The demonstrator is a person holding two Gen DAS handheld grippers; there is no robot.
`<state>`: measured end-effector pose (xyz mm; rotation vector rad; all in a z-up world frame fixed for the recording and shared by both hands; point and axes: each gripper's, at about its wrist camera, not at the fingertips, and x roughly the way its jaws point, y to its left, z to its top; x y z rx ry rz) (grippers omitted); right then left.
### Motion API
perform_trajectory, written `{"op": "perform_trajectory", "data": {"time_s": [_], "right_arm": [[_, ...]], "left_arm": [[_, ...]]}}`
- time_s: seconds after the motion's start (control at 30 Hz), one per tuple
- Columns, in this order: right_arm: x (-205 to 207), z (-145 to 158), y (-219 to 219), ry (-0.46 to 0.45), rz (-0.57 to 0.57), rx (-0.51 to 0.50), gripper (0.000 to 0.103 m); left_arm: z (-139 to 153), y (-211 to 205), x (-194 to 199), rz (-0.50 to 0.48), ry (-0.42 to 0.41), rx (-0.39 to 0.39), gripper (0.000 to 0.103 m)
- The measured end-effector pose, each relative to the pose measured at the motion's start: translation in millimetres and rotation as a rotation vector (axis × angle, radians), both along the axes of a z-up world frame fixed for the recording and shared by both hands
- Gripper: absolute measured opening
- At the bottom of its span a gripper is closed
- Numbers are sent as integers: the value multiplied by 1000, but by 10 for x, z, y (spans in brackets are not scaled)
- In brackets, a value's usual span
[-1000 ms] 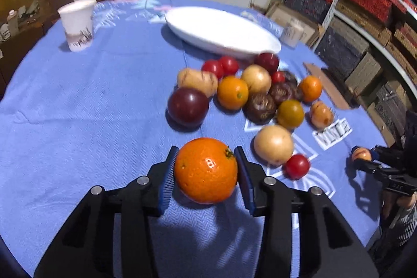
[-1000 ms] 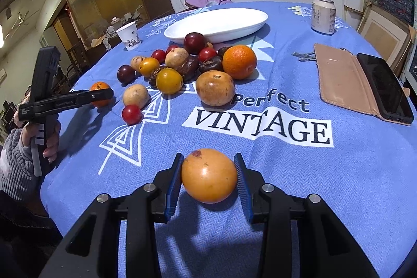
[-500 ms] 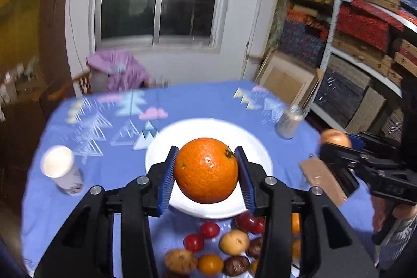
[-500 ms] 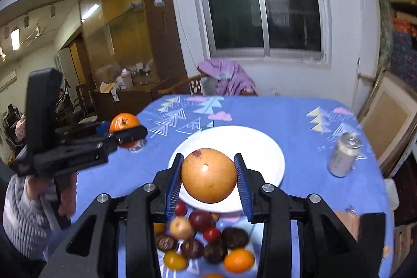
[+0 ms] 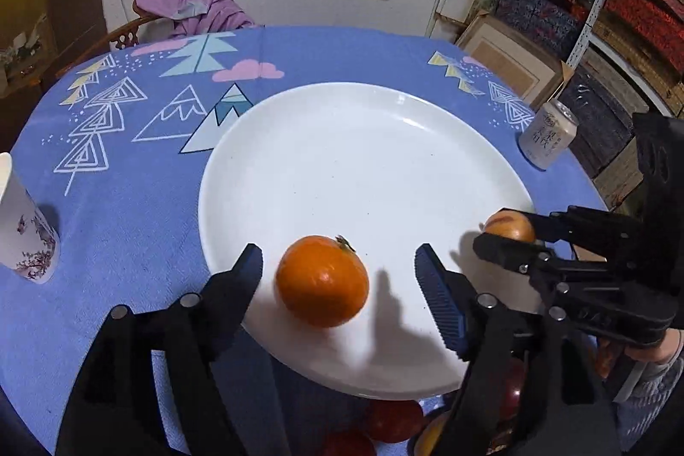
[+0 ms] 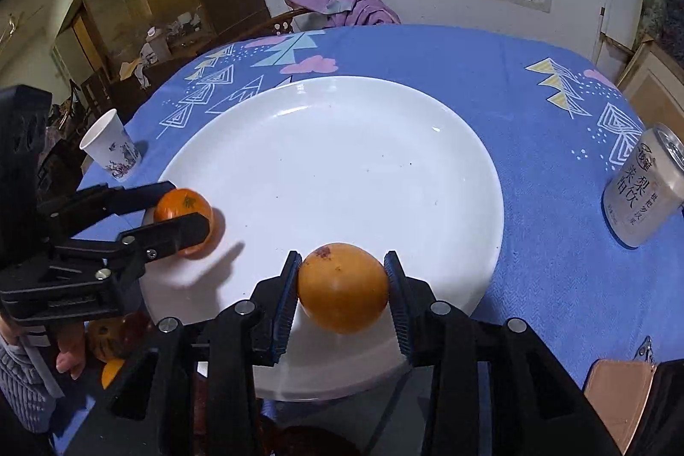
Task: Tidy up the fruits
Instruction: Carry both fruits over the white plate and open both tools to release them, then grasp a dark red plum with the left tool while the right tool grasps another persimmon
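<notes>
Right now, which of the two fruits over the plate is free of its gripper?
The orange with the green stem: the left gripper stands open around it, on the white plate. The paler fruit is clamped by the right gripper.

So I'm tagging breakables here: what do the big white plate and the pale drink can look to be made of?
The big round white plate looks like glazed ceramic or porcelain, though melamine is possible: smooth, glossy, with bright light glints near its rim. The pale cylindrical drink can looks like thin metal, probably aluminium: silvery rimmed top, matte printed body.

Dim indoor light casts soft shadows on the glaring white plate (image 5: 325, 165); fisheye edges bend darkly.
</notes>
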<state>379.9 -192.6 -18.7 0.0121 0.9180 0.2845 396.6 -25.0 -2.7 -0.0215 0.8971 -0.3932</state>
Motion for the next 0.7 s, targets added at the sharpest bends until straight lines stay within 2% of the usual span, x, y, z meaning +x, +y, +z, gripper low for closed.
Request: {"op": "perform_trajectory", "data": {"time_s": [0.17,0.27,0.3,0.33,0.37,0.4,0.47,0.57,0.63,0.7], "right_arm": [[-84,247,-106,-62,-27,22,46],[-367,587,-243,-151,-50,110,48],[-509,689,-284,-181,-45,141,52],[-648,763,-318,-211,-47,161,65],[-795,816,-354,-241,-53,176,74],[-1005,850,-398,-280,-59,195,76],[-1350,807,-462,-321,-67,216,77],[-1838,558,-587,-354,-115,243,77],[-2032,369,-666,-346,-156,264,77],[-2153,191,-715,-302,-189,275,77]], "left_arm": [[145,102,-82,29,-14,-33,73],[299,306,-269,76,-37,-64,75],[346,382,-355,91,-48,-76,81],[390,469,-462,108,-62,-86,88],[438,601,-628,137,-88,-97,90],[452,680,-739,154,-105,-101,93],[411,876,-1014,195,-136,-105,94],[200,1085,-1357,236,-132,-98,94],[45,1131,-1520,241,-126,-78,94],[-67,1126,-1661,234,-131,-46,94]]}}
